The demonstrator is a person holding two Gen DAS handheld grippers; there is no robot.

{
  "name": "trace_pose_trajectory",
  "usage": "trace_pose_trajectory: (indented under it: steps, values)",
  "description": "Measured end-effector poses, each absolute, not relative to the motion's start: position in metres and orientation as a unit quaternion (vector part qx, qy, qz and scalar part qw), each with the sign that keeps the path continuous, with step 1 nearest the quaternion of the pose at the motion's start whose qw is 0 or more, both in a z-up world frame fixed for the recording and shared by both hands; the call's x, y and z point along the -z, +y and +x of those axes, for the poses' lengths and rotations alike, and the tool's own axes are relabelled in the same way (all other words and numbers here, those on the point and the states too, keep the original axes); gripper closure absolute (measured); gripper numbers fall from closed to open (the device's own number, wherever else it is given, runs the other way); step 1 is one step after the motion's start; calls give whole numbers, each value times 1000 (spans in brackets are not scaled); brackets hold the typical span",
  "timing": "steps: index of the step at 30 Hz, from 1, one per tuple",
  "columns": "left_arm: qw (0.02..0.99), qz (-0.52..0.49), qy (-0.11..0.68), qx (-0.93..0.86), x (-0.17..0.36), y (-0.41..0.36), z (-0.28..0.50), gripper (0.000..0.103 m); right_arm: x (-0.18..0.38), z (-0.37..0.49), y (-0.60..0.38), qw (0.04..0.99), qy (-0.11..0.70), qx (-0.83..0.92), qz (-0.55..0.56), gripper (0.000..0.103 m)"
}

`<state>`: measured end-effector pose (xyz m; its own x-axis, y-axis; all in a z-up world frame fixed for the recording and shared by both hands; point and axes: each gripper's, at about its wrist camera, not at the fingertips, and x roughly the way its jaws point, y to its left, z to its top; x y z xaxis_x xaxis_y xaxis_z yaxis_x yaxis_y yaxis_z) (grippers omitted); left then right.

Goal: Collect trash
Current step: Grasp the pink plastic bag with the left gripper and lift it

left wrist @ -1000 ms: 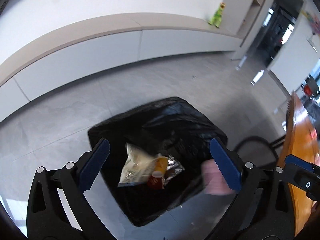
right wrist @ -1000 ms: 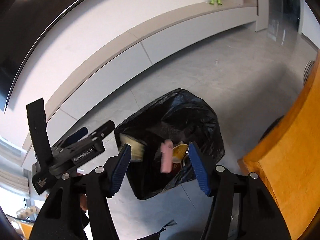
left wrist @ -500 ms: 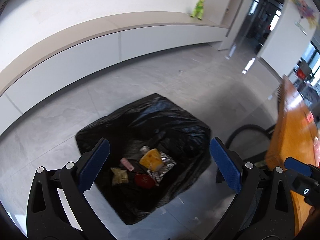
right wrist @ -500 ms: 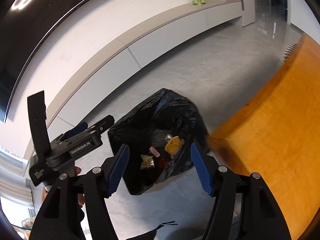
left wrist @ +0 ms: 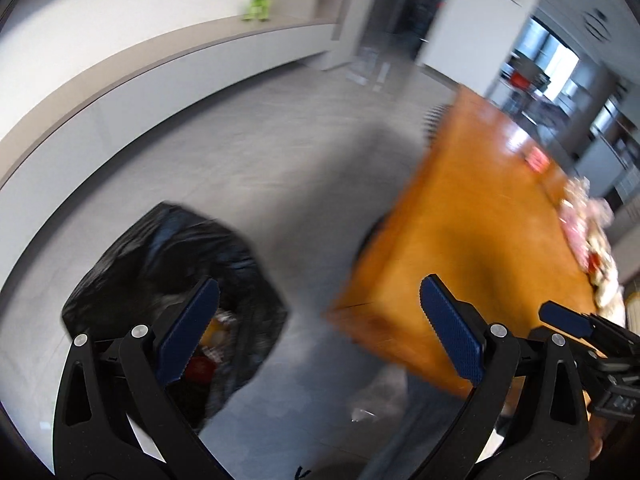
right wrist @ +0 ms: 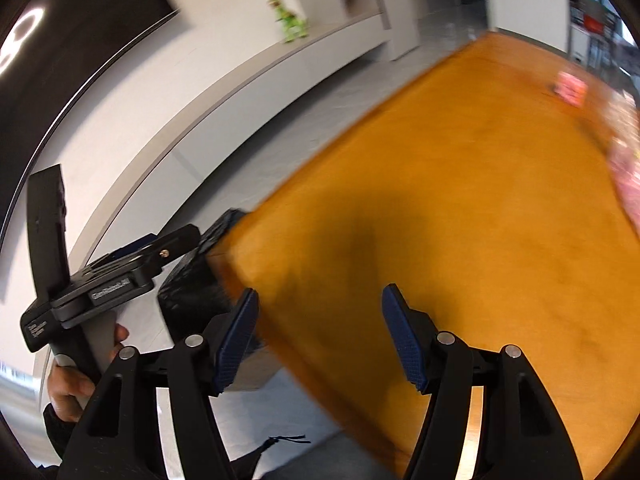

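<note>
1. Black trash bag (left wrist: pixel 168 264) sits mouth-up on the grey floor (left wrist: pixel 248 168), wrappers inside, just left of the orange table (left wrist: pixel 472 216).
2. Blurred litter (left wrist: pixel 588 232) lines the table's far right edge.
3. Left gripper (left wrist: pixel 316 328) and right gripper (right wrist: pixel 316 332) are spread, empty.

The left gripper (left wrist: pixel 318 322) pointed steeply downward, its blue-padded jaws spread wide with nothing between them. The right gripper (right wrist: pixel 318 334) tilted down likewise, jaws parted and empty. In the right wrist view, the person's left hand (right wrist: pixel 74 380) apparently wrapped the left gripper's handle, though blur obscured the grasp.
</note>
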<state>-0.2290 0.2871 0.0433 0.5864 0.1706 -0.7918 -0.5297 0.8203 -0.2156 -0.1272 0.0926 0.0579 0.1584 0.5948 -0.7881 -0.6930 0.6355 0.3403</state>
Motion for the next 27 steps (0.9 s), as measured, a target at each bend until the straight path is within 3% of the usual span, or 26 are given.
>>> trace_pose_trajectory:
  steps: [15, 27]
  values:
    - [884, -135, 446, -38, -61, 150, -72, 6, -61, -10, -60, 819, 503, -275, 25, 38]
    - [869, -132, 475, 40, -55, 77, 51, 6, -33, 72, -131, 826, 532, -164, 86, 43]
